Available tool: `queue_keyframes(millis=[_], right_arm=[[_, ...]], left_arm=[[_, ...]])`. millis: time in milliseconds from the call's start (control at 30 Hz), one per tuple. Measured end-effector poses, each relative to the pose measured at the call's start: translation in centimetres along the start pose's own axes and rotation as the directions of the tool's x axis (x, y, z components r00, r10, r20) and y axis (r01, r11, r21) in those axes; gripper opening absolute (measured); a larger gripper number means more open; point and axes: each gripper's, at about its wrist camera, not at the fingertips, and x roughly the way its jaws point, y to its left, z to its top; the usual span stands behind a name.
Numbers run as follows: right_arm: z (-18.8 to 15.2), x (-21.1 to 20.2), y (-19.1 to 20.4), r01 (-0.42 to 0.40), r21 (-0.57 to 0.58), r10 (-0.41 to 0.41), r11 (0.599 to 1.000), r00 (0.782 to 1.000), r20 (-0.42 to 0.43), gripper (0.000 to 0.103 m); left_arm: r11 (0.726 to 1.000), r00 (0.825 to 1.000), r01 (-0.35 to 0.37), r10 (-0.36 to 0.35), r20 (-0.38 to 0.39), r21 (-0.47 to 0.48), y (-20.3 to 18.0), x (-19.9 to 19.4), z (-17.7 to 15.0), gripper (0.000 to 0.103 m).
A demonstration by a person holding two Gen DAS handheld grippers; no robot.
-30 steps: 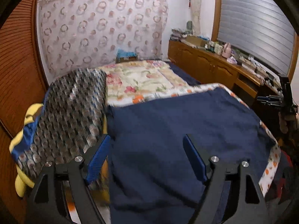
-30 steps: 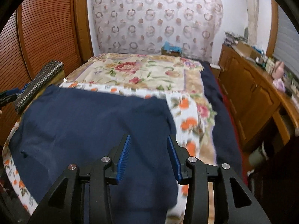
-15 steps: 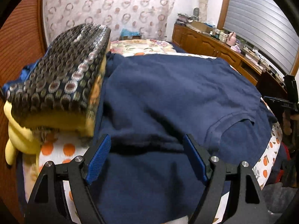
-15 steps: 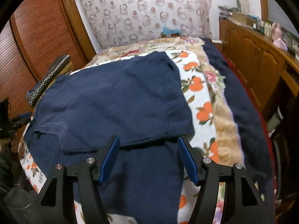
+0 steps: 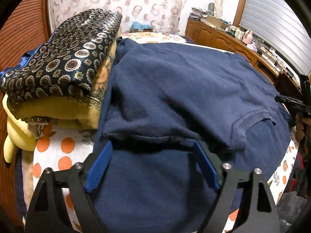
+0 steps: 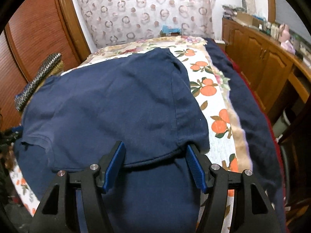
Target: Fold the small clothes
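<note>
Navy shirt (image 5: 184,81) spread on bed (image 6: 219,104), folded hem running left-right across lower centre. Left claw (image 5: 152,145) and right claw (image 6: 154,149) both spread apart, straddling that hem edge, gripping nothing.

No legible text, labels, brands or numbers were found in either view. Small items on the brown wooden sideboard (image 6: 272,58) were too blurred to read; the navy cotton T-shirt (image 5: 184,89) carried no print.
</note>
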Motion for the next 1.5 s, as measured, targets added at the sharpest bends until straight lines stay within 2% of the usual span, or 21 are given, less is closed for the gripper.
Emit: queue_keyframes(millis=[133, 267, 567, 733, 800, 967, 1000, 1100, 1133, 1200, 1233, 1300, 1367, 1400, 1467, 1500], right_arm=[[-0.3, 0.0, 0.2, 0.024, -0.016, -0.024, 1.000, 1.000, 0.015, 0.066], [-0.4, -0.1, 0.0, 0.027, -0.017, -0.026, 1.000, 0.999, 0.019, 0.066], [-0.4, 0.4, 1.7, 0.075, -0.059, -0.075, 0.995, 0.997, 0.009, 0.066], [-0.4, 0.4, 1.7, 0.083, -0.069, -0.082, 0.994, 0.997, 0.008, 0.066], [-0.4, 0.4, 1.8, 0.083, -0.069, -0.082, 0.994, 0.997, 0.008, 0.066], [-0.4, 0.4, 1.7, 0.083, -0.072, -0.083, 0.994, 0.997, 0.008, 0.066], [-0.4, 0.4, 1.7, 0.083, -0.072, -0.083, 0.994, 0.997, 0.008, 0.066], [-0.4, 0.4, 1.7, 0.083, -0.072, -0.083, 0.994, 0.997, 0.008, 0.066], [-0.4, 0.4, 1.7, 0.083, -0.072, -0.083, 0.994, 0.997, 0.008, 0.066], [-0.4, 0.4, 1.7, 0.083, -0.072, -0.082, 0.994, 0.997, 0.009, 0.066], [-0.4, 0.4, 1.6, 0.083, -0.069, -0.082, 0.994, 0.997, 0.009, 0.065], [-0.3, 0.2, 1.2, 0.068, -0.052, -0.067, 0.996, 0.998, 0.017, 0.054], [-0.1, 0.1, 0.8, 0.067, -0.051, -0.066, 0.996, 0.998, 0.023, 0.030], [-0.1, 0.0, 0.8, 0.066, -0.054, -0.065, 0.996, 0.998, 0.026, 0.026], [0.2, -0.3, 0.6, 0.053, -0.057, -0.051, 0.997, 0.998, 0.035, 0.009], [0.4, -0.6, 0.6, 0.046, -0.061, -0.044, 0.997, 0.998, 0.046, 0.008]], left_arm=[[0.998, 0.999, -0.050, 0.050, 0.004, 0.045, -1.0, 0.6, 0.1, 0.091], [0.997, 0.998, -0.061, 0.061, 0.002, 0.050, -1.3, 0.8, 0.3, 0.091], [1.000, 1.000, 0.006, -0.006, 0.008, -0.029, 0.3, 0.1, 0.4, 0.091], [0.994, 0.998, 0.051, -0.046, 0.052, -0.094, 1.4, -0.7, 1.0, 0.090], [0.991, 0.996, 0.067, -0.059, 0.073, -0.118, 1.8, -0.9, 1.3, 0.084], [0.988, 0.997, 0.057, -0.049, 0.062, -0.146, 2.4, -0.3, 2.1, 0.050], [0.987, 0.997, 0.061, -0.053, 0.056, -0.147, 2.5, -0.2, 2.2, 0.047], [0.989, 0.997, 0.068, -0.063, 0.041, -0.130, 2.2, 0.2, 2.1, 0.029], [0.990, 0.997, 0.070, -0.065, 0.039, -0.120, 2.1, 0.3, 2.0, 0.016], [0.993, 0.997, 0.066, -0.062, 0.040, -0.102, 1.6, 0.3, 1.8, 0.008], [0.995, 0.997, 0.055, -0.051, 0.050, -0.089, 1.3, 0.2, 2.0, 0.006], [0.996, 0.996, 0.047, -0.040, 0.080, -0.079, 0.9, -0.4, 2.2, 0.005], [0.996, 0.993, 0.049, -0.041, 0.108, -0.073, 0.7, -1.3, 2.5, 0.005], [0.996, 0.992, 0.049, -0.040, 0.121, -0.073, 0.7, -1.6, 2.7, 0.005], [0.996, 0.988, 0.054, -0.042, 0.152, -0.073, 0.7, -2.5, 3.1, 0.005], [0.996, 0.986, 0.057, -0.045, 0.163, -0.074, 0.8, -2.9, 3.2, 0.005]])
